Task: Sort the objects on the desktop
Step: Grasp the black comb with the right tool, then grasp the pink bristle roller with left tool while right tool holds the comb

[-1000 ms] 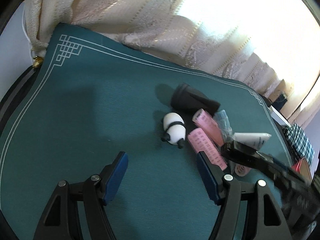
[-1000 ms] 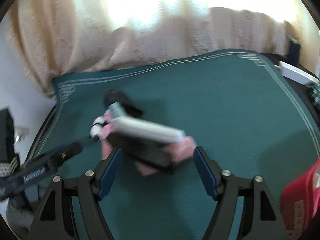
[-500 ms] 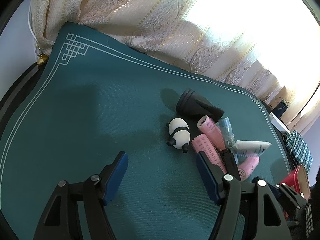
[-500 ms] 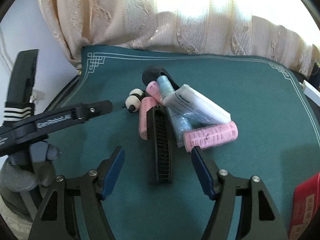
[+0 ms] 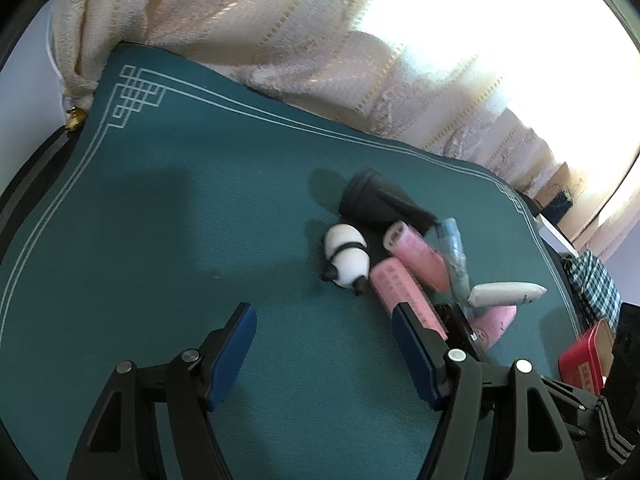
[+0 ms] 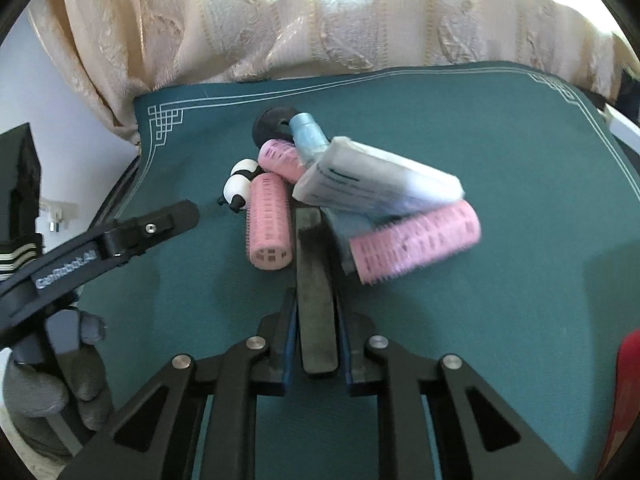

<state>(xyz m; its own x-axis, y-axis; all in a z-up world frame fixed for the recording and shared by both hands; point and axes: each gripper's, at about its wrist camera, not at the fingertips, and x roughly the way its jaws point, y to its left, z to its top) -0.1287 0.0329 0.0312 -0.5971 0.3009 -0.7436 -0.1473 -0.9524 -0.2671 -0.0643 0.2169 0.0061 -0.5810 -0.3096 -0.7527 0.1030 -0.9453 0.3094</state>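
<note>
A pale patterned curtain [image 6: 320, 20] hangs across the back, bright with daylight. In front of it lies a dark green desk mat [image 5: 168, 216] with a thin white border line and a fret pattern at its corners. It covers nearly the whole desk.

My two grippers reach over the mat from the near edge. My left gripper [image 5: 320, 336] hangs above bare mat with its blue-padded jaws standing well apart, and nothing is between them. My right gripper [image 6: 316, 328] has just closed its jaws, and they now pinch the near end of a long black hair clip [image 6: 314, 280]. The clip lies flat and points away from me into a heap of small things in the middle of the mat.

In that heap, a white tube [image 6: 376, 184] with dark print rests tilted on top. Under its near side a pink hair roller [image 6: 416, 242] lies crosswise, just right of the clip. A second pink roller [image 6: 269, 222] lies just left of the clip, parallel to it. A third pink roller [image 6: 280, 160] sits behind that one, partly under the tube. A pale blue bottle [image 6: 308, 136] slants beneath the tube. A black cone-shaped object [image 5: 372, 200] lies at the far end of the heap. A small panda figure [image 5: 346, 256] lies on the left edge, touching the second roller.

A red box [image 5: 584, 360] stands at the right edge of the desk. A gloved hand [image 6: 52, 380] grips my left gripper's handle.
</note>
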